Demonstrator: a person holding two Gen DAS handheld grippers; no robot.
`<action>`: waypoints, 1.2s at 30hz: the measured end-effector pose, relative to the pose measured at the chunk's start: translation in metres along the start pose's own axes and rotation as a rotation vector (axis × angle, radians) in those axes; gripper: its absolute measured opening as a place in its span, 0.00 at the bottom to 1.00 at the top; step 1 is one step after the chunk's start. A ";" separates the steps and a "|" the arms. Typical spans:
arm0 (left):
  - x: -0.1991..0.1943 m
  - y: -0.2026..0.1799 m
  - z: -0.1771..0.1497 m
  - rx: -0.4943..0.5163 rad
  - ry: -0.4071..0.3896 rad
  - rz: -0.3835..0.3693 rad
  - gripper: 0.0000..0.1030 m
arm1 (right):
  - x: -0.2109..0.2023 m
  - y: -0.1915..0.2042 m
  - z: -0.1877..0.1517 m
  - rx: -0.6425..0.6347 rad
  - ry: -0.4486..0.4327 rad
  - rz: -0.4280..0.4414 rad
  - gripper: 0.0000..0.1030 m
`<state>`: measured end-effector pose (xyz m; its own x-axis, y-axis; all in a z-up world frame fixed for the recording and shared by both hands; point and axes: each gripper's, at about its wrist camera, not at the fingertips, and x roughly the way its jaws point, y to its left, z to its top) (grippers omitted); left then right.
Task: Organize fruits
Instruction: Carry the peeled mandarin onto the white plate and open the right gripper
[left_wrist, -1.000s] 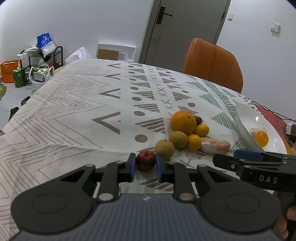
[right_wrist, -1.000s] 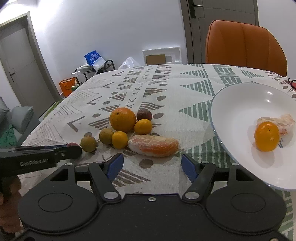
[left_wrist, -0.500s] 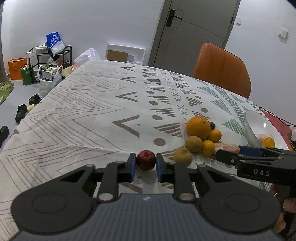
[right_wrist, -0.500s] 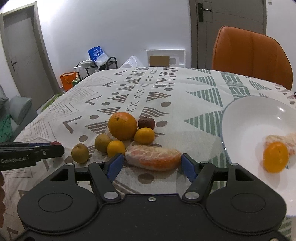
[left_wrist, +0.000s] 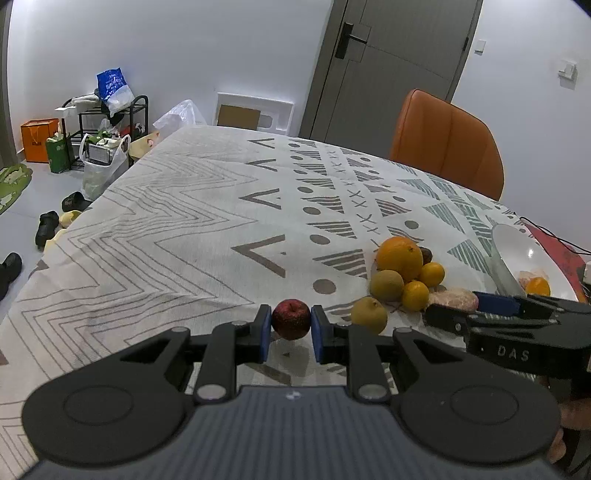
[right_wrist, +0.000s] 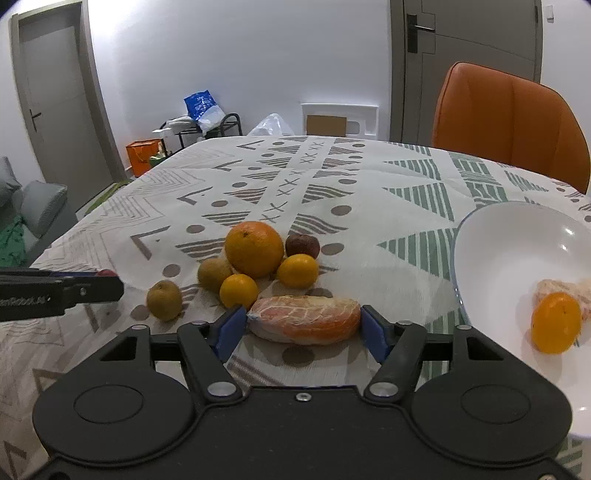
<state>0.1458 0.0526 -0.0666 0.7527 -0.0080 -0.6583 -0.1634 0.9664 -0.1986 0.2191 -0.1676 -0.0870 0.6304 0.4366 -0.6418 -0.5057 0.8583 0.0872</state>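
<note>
Left wrist view has the left gripper (left_wrist: 291, 328) clamped on a small red apple (left_wrist: 291, 318) just above the tablecloth (left_wrist: 177, 229); the right gripper (right_wrist: 303, 328), spread wide, brackets the peeled pomelo wedge (right_wrist: 304, 319). Close gently on its ends, lift level, then carry toward the white bowl (right_wrist: 509, 236).

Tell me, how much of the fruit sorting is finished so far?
Barely started, it seems. The white bowl holds one small orange and a peeled piece. The left gripper is shut on a red apple; the right gripper is open around a peeled segment on the cloth. The big orange and five smaller fruits beside it wait on the table.
</note>
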 end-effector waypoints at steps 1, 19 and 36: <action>-0.001 -0.001 0.000 0.000 -0.001 0.000 0.20 | -0.002 0.000 -0.001 0.003 -0.002 0.002 0.62; -0.010 -0.025 0.009 0.042 -0.032 -0.041 0.20 | -0.045 -0.014 -0.003 0.054 -0.089 0.019 0.62; -0.005 -0.083 0.011 0.126 -0.037 -0.127 0.20 | -0.087 -0.067 -0.019 0.135 -0.132 -0.096 0.62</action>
<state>0.1625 -0.0245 -0.0385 0.7857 -0.1253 -0.6058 0.0143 0.9827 -0.1846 0.1874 -0.2683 -0.0512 0.7480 0.3753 -0.5474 -0.3619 0.9220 0.1376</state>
